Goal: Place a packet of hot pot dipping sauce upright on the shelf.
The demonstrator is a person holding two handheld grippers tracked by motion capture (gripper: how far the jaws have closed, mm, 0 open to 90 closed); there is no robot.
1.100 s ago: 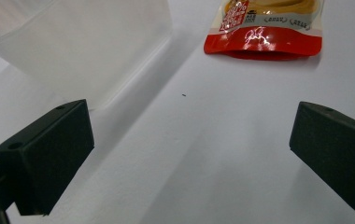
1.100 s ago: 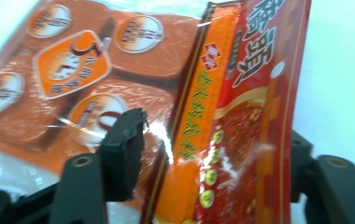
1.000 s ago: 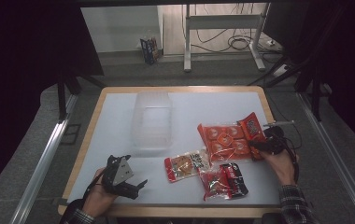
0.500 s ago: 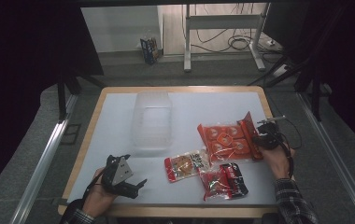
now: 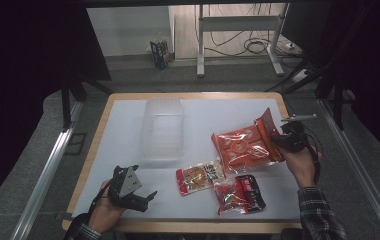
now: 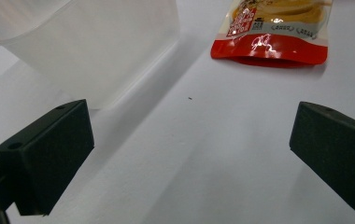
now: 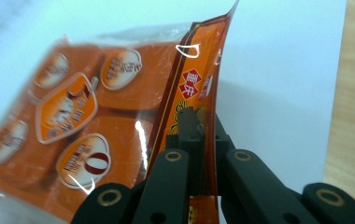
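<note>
Grey floor (image 5: 143,75) — cables (image 5: 258,47) beyond

Orange snack bag (image 7: 87,126): white ovals with printing, one showing a large "0"; the other characters are too blurred to read.
Orange snack bag, sealed edge: two red diamonds with white characters, not legible.
Red pouch (image 6: 271,32), beside the orange snack bag: small white print on a red panel, unreadable.

The large packet (image 5: 242,145) is orange with white-rimmed ovals. The small pouch (image 5: 199,177) is red and tan. The table (image 5: 213,112) is white, wood-edged.
</note>
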